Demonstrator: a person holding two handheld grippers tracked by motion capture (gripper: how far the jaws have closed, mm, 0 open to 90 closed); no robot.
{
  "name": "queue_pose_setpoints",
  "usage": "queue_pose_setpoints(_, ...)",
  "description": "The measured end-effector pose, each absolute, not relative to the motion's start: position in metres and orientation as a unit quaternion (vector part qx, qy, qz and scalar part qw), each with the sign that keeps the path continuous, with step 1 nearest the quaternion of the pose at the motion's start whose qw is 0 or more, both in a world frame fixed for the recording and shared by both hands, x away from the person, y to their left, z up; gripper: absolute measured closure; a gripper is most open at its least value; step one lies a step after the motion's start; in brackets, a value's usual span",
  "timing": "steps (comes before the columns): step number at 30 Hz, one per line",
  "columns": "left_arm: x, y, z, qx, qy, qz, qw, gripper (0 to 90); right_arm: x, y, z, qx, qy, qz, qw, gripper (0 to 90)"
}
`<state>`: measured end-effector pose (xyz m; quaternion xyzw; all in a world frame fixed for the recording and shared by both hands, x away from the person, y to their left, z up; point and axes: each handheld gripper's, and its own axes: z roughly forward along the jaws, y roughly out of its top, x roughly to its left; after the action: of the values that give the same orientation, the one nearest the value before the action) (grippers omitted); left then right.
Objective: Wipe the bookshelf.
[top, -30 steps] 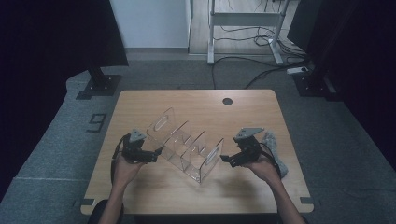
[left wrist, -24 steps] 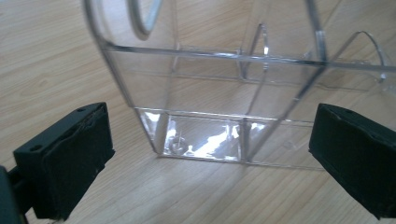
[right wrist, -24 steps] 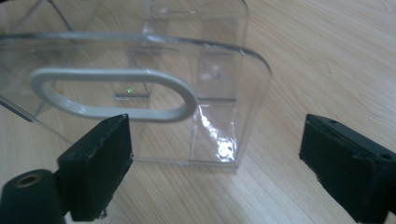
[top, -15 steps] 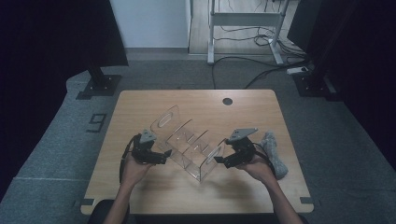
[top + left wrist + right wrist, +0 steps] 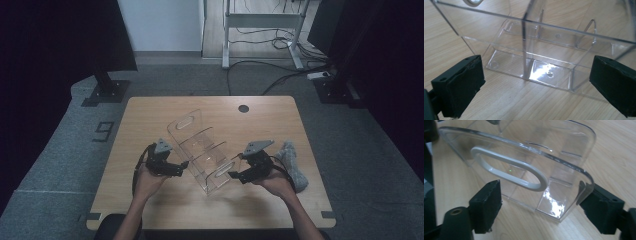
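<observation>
A clear plastic organizer [image 5: 200,150] with several upright dividers and oval handle slots sits near the middle of a light wood-grain table [image 5: 150,112], flanked by a person's two hand-held tools. The left claw [image 5: 181,166] is released, its black pads wide apart just short of the organizer's long side wall, as the left gripper view shows. The right claw [image 5: 235,174] has just been closing, with the organizer's near end panel, the one with the white-rimmed oval slot [image 5: 509,168], between its pads; the pads stand apart from the plastic on both sides in the right gripper view. No brand or label can be read on the organizer. A pale "9" [image 5: 102,131] is marked on the grey carpet left of the table. A crumpled grey cloth [image 5: 295,167] lies near the table's right edge, and a round cable hole [image 5: 243,108] sits by the far edge. Behind, a white desk frame [image 5: 260,30] stands over loose cables and a power strip.
</observation>
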<state>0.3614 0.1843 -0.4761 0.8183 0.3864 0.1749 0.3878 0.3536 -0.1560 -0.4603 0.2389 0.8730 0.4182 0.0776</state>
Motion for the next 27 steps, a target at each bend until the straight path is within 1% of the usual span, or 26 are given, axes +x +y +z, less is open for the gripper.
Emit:
queue_pose_setpoints(7, 0.361, 0.183, -0.476, 0.818, 0.386, 0.172, 0.390, 0.0, 0.349, -0.152, -0.459, 0.227, 0.879, 0.413, 0.072, 21.9)
queue_pose_setpoints(8, 0.361, 0.182, -0.476, 0.819, 0.385, 0.170, 0.391, 0.0, 0.348, -0.153, -0.457, 0.224, 0.880, 0.412, 0.074, 25.7)
queue_pose_setpoints(13, 0.359, 0.181, -0.476, 0.821, 0.382, 0.169, 0.390, 0.0, 0.349, -0.159, -0.454, 0.230, 0.875, 0.418, 0.080, 36.4)
queue_pose_setpoints(14, 0.359, 0.181, -0.476, 0.821, 0.382, 0.169, 0.390, 0.0, 0.349, -0.159, -0.454, 0.230, 0.875, 0.418, 0.080, 36.4)
queue_pose_setpoints(15, 0.359, 0.180, -0.476, 0.821, 0.381, 0.169, 0.390, 0.0, 0.349, -0.161, -0.452, 0.231, 0.874, 0.420, 0.077, 39.7)
queue_pose_setpoints(23, 0.359, 0.178, -0.477, 0.823, 0.379, 0.167, 0.389, 0.0, 0.344, -0.167, -0.444, 0.222, 0.875, 0.423, 0.072, 48.6)
queue_pose_setpoints(27, 0.359, 0.177, -0.477, 0.824, 0.378, 0.166, 0.389, 0.0, 0.342, -0.171, -0.441, 0.220, 0.875, 0.425, 0.073, 57.2)
